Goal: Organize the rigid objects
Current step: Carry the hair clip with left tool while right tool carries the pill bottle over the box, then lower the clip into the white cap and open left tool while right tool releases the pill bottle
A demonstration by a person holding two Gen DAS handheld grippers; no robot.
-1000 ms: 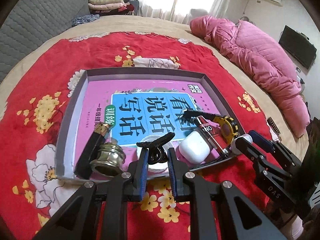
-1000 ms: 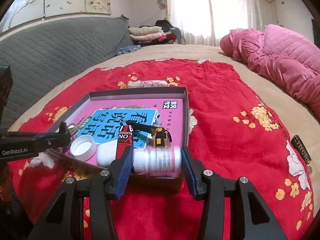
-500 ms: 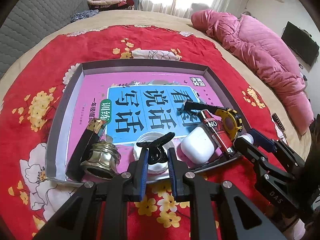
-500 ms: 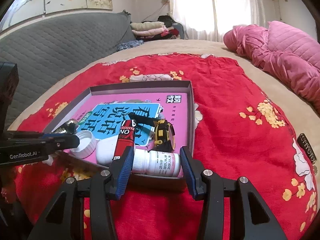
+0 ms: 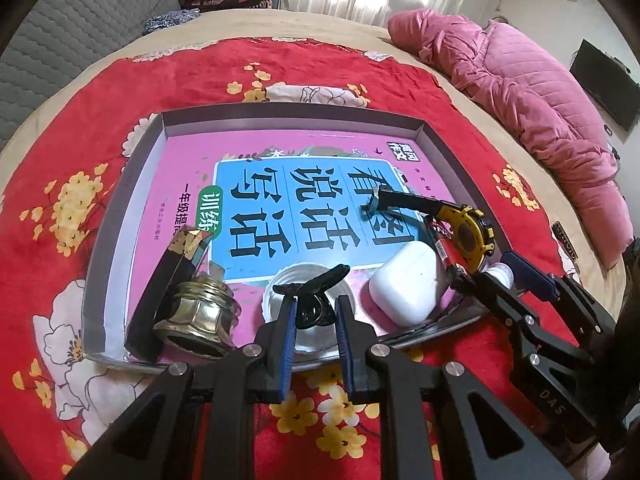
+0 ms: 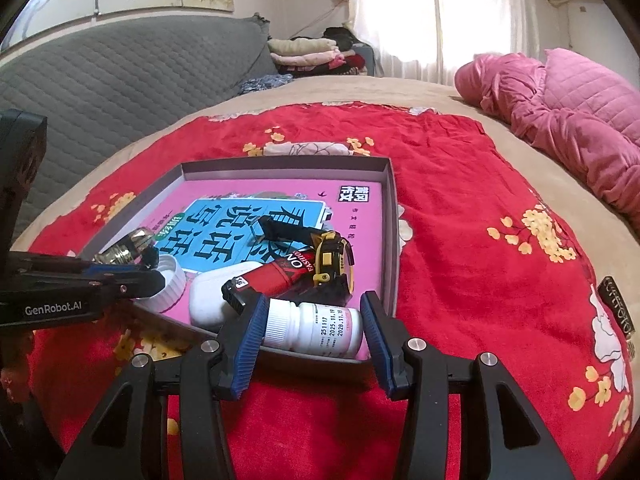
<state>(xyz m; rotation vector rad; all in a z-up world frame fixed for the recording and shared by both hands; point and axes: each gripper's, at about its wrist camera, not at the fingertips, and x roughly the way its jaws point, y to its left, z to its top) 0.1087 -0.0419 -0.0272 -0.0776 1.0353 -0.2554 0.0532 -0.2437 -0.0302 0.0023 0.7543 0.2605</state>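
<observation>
A grey tray (image 5: 280, 114) lined with a pink and blue book lies on the red floral blanket. My left gripper (image 5: 315, 311) is shut on a black clip (image 5: 312, 300) over a white lid (image 5: 316, 336) at the tray's near edge. My right gripper (image 6: 312, 328) is open, its jaws either side of a white pill bottle (image 6: 320, 330) lying in the tray's near right corner (image 6: 394, 240). Also in the tray are a brass fitting (image 5: 200, 316), a black and gold box (image 5: 168, 284), a white earbud case (image 5: 408, 284), a red lighter (image 6: 276, 276) and a yellow watch (image 5: 468, 236).
A pink quilt (image 5: 520, 92) lies at the right of the bed. A grey padded headboard (image 6: 120, 80) and folded clothes (image 6: 312, 52) stand at the back. A small dark label (image 6: 618, 308) lies on the blanket at the right.
My right gripper has lowered the pill bottle into the tray's corner and opened its jaws off it. My left gripper still holds the black clip and has moved slightly closer to the tray.
</observation>
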